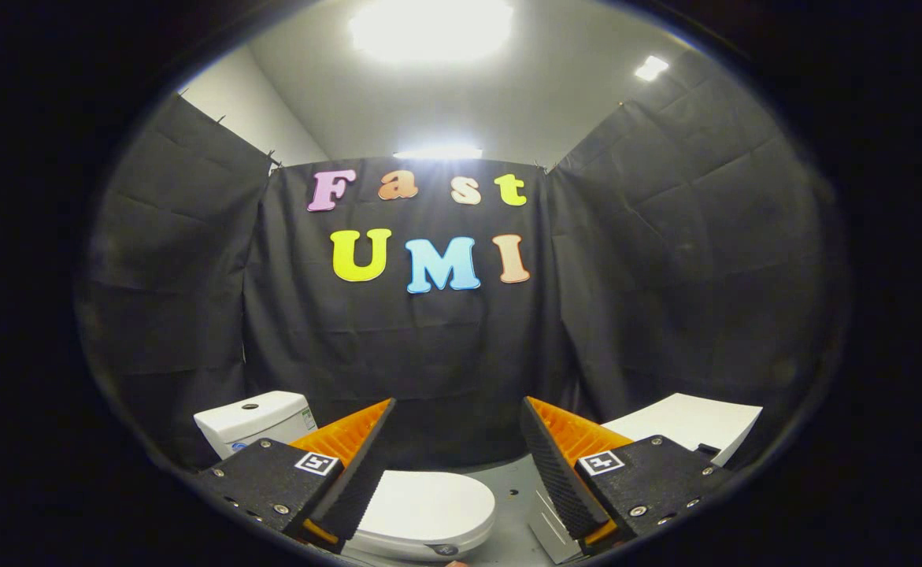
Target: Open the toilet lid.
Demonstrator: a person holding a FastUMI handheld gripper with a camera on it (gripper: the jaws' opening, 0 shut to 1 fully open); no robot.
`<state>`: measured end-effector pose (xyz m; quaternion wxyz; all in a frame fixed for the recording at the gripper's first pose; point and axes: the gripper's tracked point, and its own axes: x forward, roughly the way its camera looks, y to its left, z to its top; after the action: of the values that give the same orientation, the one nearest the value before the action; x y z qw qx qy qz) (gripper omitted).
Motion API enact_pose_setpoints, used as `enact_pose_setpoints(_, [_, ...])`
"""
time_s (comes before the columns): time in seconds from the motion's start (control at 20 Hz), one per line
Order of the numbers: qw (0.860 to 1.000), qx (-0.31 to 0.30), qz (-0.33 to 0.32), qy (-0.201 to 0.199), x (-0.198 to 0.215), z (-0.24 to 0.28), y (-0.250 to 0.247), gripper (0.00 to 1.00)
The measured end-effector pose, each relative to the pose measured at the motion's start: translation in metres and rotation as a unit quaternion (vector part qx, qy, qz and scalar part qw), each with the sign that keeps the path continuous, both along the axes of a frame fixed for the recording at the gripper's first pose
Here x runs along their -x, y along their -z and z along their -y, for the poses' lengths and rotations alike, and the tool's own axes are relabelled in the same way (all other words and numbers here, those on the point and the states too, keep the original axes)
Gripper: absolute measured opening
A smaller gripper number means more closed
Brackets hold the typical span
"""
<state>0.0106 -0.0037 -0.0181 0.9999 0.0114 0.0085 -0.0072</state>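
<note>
The toilet lid (429, 504) is down and flat on the bowl, a white oval lying low between the two fingers and a little toward the left one; its rounded front edge faces the gripper and its long axis runs away from the fingers toward the tank (256, 417). A small round emblem sits on the front of the seat below the lid, too small to read, and a sticker on the tank's side by the left finger is likewise unreadable. The tank (white, with a round button on its top) stands beyond the lid to the left, against the black cloth wall (429, 354). The gripper (457, 445) hangs above the lid with its fingers spread wide, touching nothing; each finger mount carries a square black-and-white marker. To the right of the lid, past a strip of grey floor (517, 504), a white flat-topped cabinet (689, 421) stands behind the right finger.
</note>
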Motion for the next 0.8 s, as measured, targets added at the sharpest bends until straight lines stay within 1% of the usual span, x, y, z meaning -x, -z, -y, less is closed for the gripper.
enact_pose_setpoints(0.25, [1.000, 0.001, 0.001, -0.016, -0.014, -0.010, 0.007, 0.95])
enact_pose_setpoints(0.4, [1.000, 0.007, -0.013, -0.013, -0.017, -0.009, 0.017, 0.95])
enact_pose_setpoints(0.6, [0.999, -0.020, -0.010, -0.033, -0.019, -0.024, 0.019, 0.95])
enact_pose_setpoints(0.8, [0.999, -0.019, -0.015, -0.045, -0.025, -0.033, 0.026, 0.95])
